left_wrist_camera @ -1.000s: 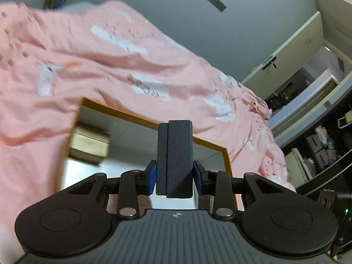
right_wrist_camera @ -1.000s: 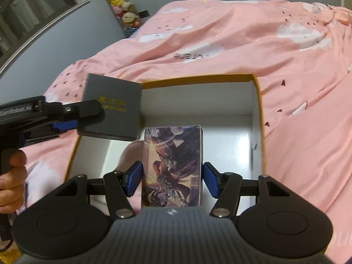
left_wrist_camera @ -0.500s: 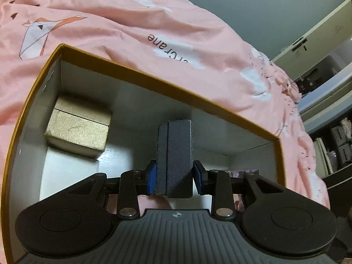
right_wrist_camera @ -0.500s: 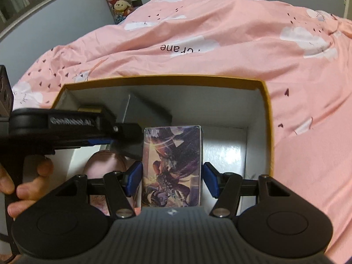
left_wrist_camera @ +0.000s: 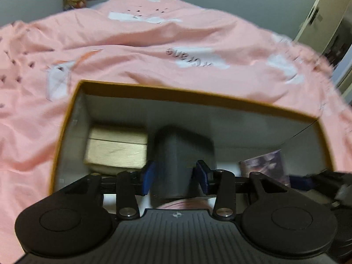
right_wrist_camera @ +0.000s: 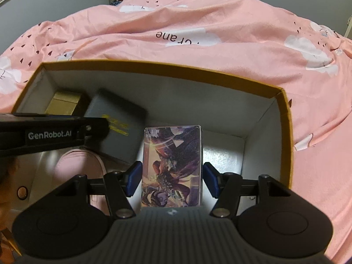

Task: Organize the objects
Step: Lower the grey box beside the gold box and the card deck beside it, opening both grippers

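Orange-rimmed white cardboard box (right_wrist_camera: 283, 118) on pink duvet (right_wrist_camera: 198, 22): gold box (right_wrist_camera: 63, 102) upper left, pink pouch (right_wrist_camera: 77, 165) lower left. Left gripper (left_wrist_camera: 176, 176) jaws just opening, dark grey box (left_wrist_camera: 180, 158) between them, grip unclear. Right gripper (right_wrist_camera: 171, 176) clamps illustrated card box (right_wrist_camera: 171, 165).

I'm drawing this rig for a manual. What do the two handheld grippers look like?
Both look alike: matte black plastic with a ribbed top plate, a round disc housing at each side, angled link arms on silver pins, and blue pads on the fingertips. The left gripper shows a small cross-in-circle mark on the plate. In the right wrist view, beside the right gripper, its side bar carries white "GenRobot.AI" lettering. No sleeve shows.
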{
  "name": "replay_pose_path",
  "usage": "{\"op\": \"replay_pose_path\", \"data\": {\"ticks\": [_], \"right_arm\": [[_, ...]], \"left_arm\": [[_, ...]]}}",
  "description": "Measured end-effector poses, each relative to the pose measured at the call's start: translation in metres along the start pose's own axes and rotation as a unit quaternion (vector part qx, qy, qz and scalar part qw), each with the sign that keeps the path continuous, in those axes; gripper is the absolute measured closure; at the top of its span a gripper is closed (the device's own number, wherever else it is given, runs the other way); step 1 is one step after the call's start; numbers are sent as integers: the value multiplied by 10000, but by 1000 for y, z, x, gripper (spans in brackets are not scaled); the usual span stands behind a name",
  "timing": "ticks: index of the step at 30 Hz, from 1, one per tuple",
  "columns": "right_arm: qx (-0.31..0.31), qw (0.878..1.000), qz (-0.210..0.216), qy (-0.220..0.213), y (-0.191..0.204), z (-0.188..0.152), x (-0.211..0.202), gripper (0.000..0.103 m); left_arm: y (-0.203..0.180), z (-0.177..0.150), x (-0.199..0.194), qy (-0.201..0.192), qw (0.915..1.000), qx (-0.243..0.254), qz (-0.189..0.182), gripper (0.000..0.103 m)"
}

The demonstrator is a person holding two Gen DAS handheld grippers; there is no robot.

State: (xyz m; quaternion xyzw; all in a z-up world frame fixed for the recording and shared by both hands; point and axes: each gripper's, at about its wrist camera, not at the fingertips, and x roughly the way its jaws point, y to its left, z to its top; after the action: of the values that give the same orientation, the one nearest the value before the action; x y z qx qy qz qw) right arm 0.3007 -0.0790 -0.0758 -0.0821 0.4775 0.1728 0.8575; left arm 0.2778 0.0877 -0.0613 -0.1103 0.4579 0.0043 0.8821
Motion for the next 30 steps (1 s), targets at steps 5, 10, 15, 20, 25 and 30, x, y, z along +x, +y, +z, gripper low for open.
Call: {"op": "replay_pose_path", "data": {"ticks": [5, 10, 15, 20, 25, 30], "right_arm": [[-24, 10000, 4, 77, 2, 0, 4, 41], [88, 9998, -118, 105, -2, 4, 8, 41], [253, 9994, -65, 220, -1, 10, 18, 41], [837, 9956, 268, 336, -9, 17, 30, 41], [1135, 9916, 448, 420, -9, 22, 40, 41], [1374, 9863, 747, 522, -6, 19, 46, 41]], "left_arm": [[13, 1, -7, 190, 9985, -138, -499, 55], [23, 6, -8, 416, 9937, -305, -993, 55], [21, 5, 1, 603, 9936, -286, -916, 55], [23, 0, -6, 543, 9921, -311, -1092, 55], [23, -1, -13, 501, 9935, -243, -998, 55], [28, -1, -13, 523, 9927, -365, -1020, 57]]}}
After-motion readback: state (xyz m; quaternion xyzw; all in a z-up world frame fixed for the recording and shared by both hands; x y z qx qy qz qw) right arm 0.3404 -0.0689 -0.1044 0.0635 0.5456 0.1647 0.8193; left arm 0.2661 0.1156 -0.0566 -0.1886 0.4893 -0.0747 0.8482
